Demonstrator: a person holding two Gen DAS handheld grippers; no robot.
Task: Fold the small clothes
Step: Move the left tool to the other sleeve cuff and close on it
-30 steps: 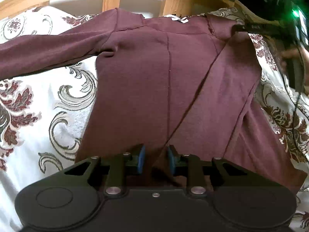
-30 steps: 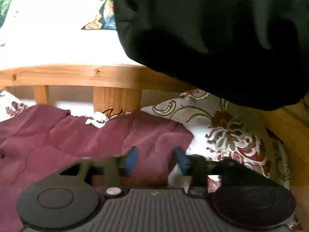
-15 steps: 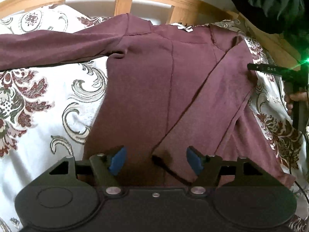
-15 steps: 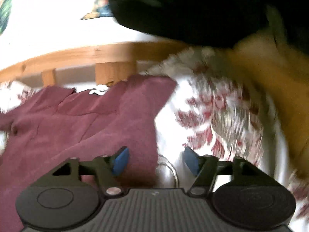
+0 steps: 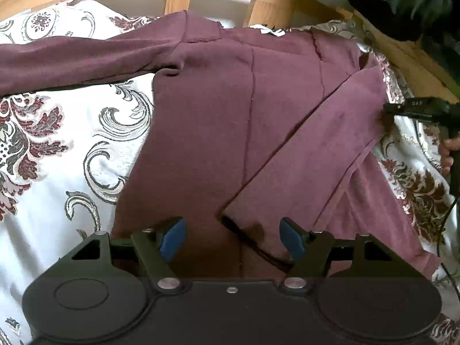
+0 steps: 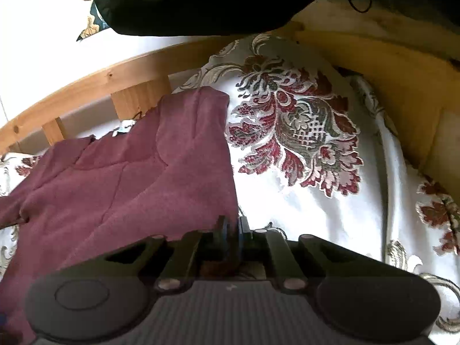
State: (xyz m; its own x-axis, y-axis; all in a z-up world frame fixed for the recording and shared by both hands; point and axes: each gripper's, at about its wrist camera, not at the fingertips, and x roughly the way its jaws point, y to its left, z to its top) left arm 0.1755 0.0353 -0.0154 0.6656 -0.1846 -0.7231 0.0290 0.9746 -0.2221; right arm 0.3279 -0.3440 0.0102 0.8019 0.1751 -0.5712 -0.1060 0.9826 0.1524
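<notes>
Left wrist view: we see maroon top (image 5: 207,132) flat on patterned bedspread (image 5: 57,149), one sleeve (image 5: 302,172) folded diagonally across body, cuff lying between spread blue pads (image 5: 172,238); our left gripper (image 5: 231,237) wide apart, holding nothing.

Right wrist view: our right gripper (image 6: 231,231) pinched together at top's edge; whether fabric caught, we cannot tell. Wooden bed frame (image 6: 86,86) behind.

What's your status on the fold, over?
Left gripper open above the cuff of the folded-in sleeve. Right gripper shut on the top's edge. Other sleeve unfolded, spread flat. Nothing in the way.
</notes>
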